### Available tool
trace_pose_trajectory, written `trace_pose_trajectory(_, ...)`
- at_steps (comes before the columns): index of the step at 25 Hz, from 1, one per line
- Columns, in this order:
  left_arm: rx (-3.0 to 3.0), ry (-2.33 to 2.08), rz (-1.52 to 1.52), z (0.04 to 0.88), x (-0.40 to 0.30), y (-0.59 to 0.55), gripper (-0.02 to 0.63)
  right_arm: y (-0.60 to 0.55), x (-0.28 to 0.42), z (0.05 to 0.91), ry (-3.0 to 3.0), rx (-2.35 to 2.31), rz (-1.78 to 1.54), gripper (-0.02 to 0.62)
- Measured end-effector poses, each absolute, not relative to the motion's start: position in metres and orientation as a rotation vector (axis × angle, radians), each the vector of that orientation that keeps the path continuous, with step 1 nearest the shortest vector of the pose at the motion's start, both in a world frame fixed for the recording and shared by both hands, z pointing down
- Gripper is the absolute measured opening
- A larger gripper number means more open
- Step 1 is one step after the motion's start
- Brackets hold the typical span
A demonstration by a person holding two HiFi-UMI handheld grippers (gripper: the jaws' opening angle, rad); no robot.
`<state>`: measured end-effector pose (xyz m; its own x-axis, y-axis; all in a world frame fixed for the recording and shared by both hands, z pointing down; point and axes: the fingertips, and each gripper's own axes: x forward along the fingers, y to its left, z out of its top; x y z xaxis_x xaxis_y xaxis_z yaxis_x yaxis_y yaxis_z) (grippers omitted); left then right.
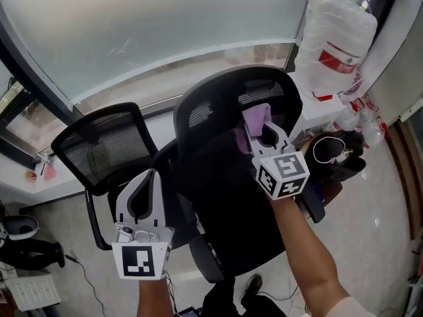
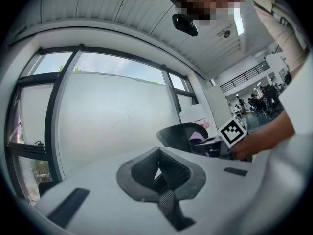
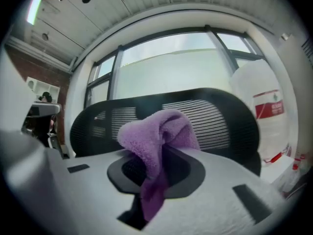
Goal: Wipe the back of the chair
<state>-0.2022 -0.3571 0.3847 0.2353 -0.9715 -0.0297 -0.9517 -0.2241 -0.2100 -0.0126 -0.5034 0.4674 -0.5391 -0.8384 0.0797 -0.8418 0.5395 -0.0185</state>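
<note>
Chair back (image 1: 211,144) straight ahead, black mesh, with right claw (image 1: 266,132) clamped on a purple cloth (image 1: 255,116) at its upper right. Left claw (image 1: 147,177) closed on nothing, low at near left, bracing nothing. Likely trouble: swivelling or rolling away under the push; cloth bunched to one side, so bare plastic perhaps scraping the mesh instead.

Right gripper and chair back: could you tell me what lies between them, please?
The purple cloth, pinched in the right gripper, bunches before the chair back; the right gripper view shows it.
</note>
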Motion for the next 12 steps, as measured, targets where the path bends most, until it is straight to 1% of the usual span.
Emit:
trace_pose_trajectory(3,-2.297,1.830,-0.136,0.378,-0.204,-0.354,0.006,-0.474,-0.079,0.469,-2.783,1.276,0.061,0.052)
trace_pose_trajectory(6,-2.280,1.821,-0.106,0.371,-0.204,-0.348,0.006,-0.441,-0.122,0.468,-2.852,1.140,0.074,0.052)
trace_pose_trajectory(8,-2.276,1.829,-0.109,0.368,-0.205,-0.344,0.006,-0.426,-0.134,0.469,-2.873,1.081,0.089,0.052)
trace_pose_trajectory(12,-2.291,1.841,-0.146,0.369,-0.206,-0.333,0.006,-0.414,-0.136,0.474,-2.849,1.027,0.086,0.052)
